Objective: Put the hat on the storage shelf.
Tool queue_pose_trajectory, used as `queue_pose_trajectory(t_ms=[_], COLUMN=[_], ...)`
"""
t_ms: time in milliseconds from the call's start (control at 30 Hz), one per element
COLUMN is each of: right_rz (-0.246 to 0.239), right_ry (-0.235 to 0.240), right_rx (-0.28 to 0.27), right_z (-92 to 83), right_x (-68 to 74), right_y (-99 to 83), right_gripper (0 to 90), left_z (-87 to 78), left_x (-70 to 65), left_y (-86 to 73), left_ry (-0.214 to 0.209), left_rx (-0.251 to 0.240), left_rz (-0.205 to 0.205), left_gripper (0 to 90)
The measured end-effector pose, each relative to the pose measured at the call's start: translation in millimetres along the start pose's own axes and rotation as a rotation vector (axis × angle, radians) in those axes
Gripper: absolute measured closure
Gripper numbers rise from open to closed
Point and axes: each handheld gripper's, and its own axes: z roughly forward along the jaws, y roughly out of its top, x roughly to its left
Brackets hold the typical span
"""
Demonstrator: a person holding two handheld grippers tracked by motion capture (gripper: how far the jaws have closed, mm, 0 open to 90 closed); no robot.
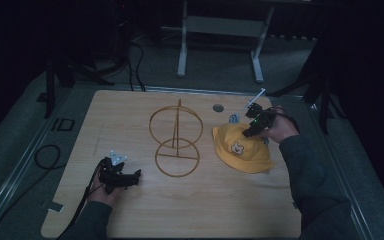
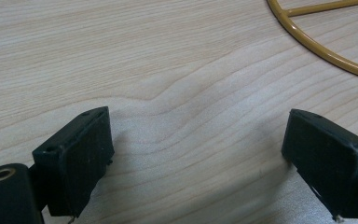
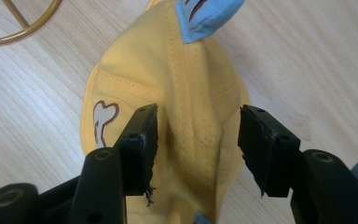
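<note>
A yellow bucket hat (image 1: 240,150) with a bear patch and small blue ears lies right of the table's middle. Over its far side my right gripper (image 1: 250,131) points down. In the right gripper view the hat's (image 3: 191,93) crown rises as a ridge between the jaws of that gripper (image 3: 198,135), which stand apart on either side of it, open. A gold wire stand (image 1: 176,137) with two rings stands at the centre. My left gripper (image 1: 135,176) rests near the front left, open, over bare wood (image 2: 198,144), with the stand's base ring (image 2: 326,53) beyond it.
The wooden table (image 1: 280,210) has a round grey grommet (image 1: 218,107) at the back. A black cable (image 1: 47,155) loops on the floor to the left. A white desk frame (image 1: 220,30) stands behind the table. The stand's ring (image 3: 23,30) lies close to the hat.
</note>
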Motion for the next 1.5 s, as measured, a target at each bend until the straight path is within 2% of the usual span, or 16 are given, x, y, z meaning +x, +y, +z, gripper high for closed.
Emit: queue_pose_trajectory(t_ms=[100, 167, 200, 233, 333, 600, 633, 700, 767, 867, 1100, 1267, 1500], right_rz=[0.011, 0.016, 0.006, -0.011, -0.063, -0.163, -0.163, -0.193, -0.200, -0.246, -0.275, -0.302, -0.331], right_ry=[0.021, 0.053, 0.090, 0.101, 0.108, 0.073, 0.073, 0.063, 0.061, 0.066, 0.048, 0.045, 0.046], right_rx=[0.025, 0.044, 0.061, 0.072, 0.105, 0.120, 0.120, 0.106, 0.105, 0.081, 0.066, 0.020, -0.008], right_z=[6.1, 9.4, 11.5, 12.5, 13.6, 2.1, 2.1, -4.7, -6.3, -13.3, -23.4, -38.4, -55.3], right_x=[-3.0, -4.7, -4.7, -4.1, 1.4, 17.1, 17.1, 20.2, 21.0, 23.6, 26.5, 27.4, 30.2], right_y=[4.5, 6.6, 7.7, 8.1, 10.8, 13.8, 13.8, 14.1, 14.0, 12.6, 11.1, 9.8, 10.1], right_gripper=[49.5, 59.0, 66.4, 72.4, 77.9, 79.9, 79.9, 79.8, 79.7, 79.7, 79.7, 79.4, 79.3], left_z=[0.0, 0.0, 0.0, 0.0, 0.0, 0.0, 0.0, 0.0, 0.0, 0.0, 0.0, 0.0, 0.1], left_x=[0.0, 0.0, 0.0, 0.0, 0.0, 0.0, 0.0, 0.0, 0.0, 0.0, 0.0, 0.0, 0.0], left_y=[0.0, 0.0, 0.0, 0.0, 0.0, 0.0, 0.0, 0.0, 0.0, 0.0, 0.0, 0.0, 0.0], left_ry=[0.000, 0.000, 0.000, 0.000, 0.000, 0.000, 0.000, 0.000, 0.000, 0.000, 0.000, 0.000, 0.000], left_rx=[0.000, 0.000, 0.000, 0.000, 0.000, 0.000, 0.000, 0.000, 0.000, 0.000, 0.000, 0.000, 0.000], left_rz=[0.000, 0.000, 0.000, 0.000, 0.000, 0.000, 0.000, 0.000, 0.000, 0.000, 0.000, 0.000, 0.000], left_gripper=[8.9, 8.9, 8.9, 8.9, 8.9, 8.9, 8.9, 8.9, 8.9, 8.9, 8.9, 8.9, 8.9])
